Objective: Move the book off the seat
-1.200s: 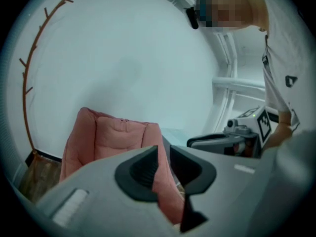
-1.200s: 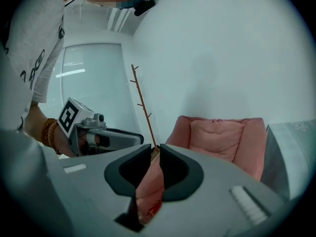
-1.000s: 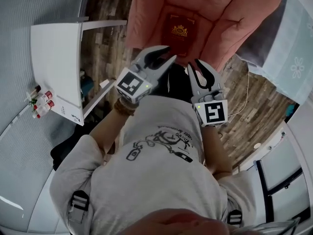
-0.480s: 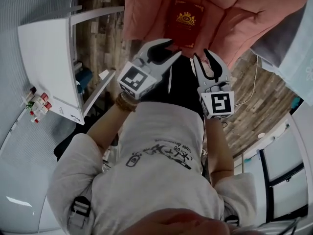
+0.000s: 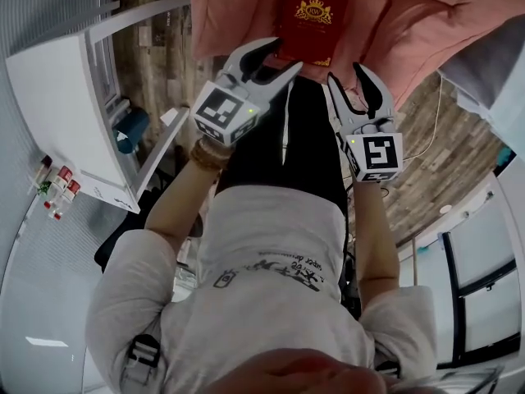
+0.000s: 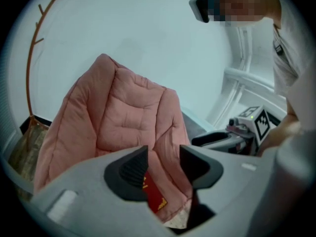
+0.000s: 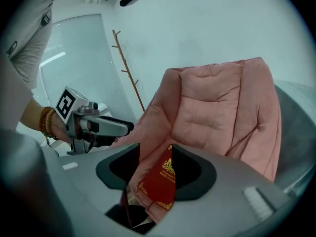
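Nearest us, our left gripper point(image 5: 276, 57) and right gripper point(image 5: 347, 79) hover short of the seat, jaws half apart and opening, holding nothing. Just beyond, the red book point(image 5: 312, 19) lies flat on the pink seat cushion point(image 5: 230, 15). We should approach low and pinch its near edge squarely.

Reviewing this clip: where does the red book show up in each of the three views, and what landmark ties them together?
Head view: top centre, the book lies flat, gold crest up.
Left gripper view: bottom centre, only a red sliver of the book shows.
Right gripper view: low centre, the book shows its crested cover.
Shared landmark: the pink cushion under and behind it.
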{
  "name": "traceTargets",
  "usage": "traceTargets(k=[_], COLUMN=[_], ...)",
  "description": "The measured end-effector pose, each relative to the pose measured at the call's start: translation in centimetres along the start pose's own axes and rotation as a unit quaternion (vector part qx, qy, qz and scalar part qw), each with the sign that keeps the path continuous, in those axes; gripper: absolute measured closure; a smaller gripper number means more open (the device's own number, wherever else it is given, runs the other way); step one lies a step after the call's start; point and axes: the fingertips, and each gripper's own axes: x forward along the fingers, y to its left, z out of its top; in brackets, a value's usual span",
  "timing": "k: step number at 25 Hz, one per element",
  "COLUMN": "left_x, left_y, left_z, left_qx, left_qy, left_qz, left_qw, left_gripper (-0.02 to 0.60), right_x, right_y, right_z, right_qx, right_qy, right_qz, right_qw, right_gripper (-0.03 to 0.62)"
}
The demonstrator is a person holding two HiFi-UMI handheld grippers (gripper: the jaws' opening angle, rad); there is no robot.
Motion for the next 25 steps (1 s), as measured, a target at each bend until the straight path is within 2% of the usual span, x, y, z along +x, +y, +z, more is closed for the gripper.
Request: traceTargets(k=[7,14,18,20,25], left_x=[2.4,5.2,6.5,7.2,9.0], left_y=[3.7,5.5,6.8,7.5,9.5], left_z=[-6.9,-12.9,-15.4,-16.5,-19.1], left_qx=[-0.019,-0.026,-0.036,-0.050,-0.065], left_qy=[0.033,0.070,0.078,0.081,0.088], left_qz=[0.002,0.002,0.002,0.005,0.017], left_qw=[0.9993,0.9972,0.9963,0.9955,0.9938], left_gripper=[0.350,0.321,0.298,0.283,0.241], right_x=[3.9,8.7,11.4,12.3,14.4], right_y=[-1.2,-3.2,-4.9,-5.6,-7.1], right_z=[-4.8,-10.4,-13.3,-14.6,-17.5], right_qx=[0.018,0.047,0.055,0.060,0.072], right_qy=[0.016,0.031,0.044,0.053,0.068], right_qz=[-0.003,0.004,-0.001,0.000,0.000], right_qw=[1.000,0.998,0.998,0.997,0.995], right_gripper=[0.333,0.295,0.270,0.237,0.220])
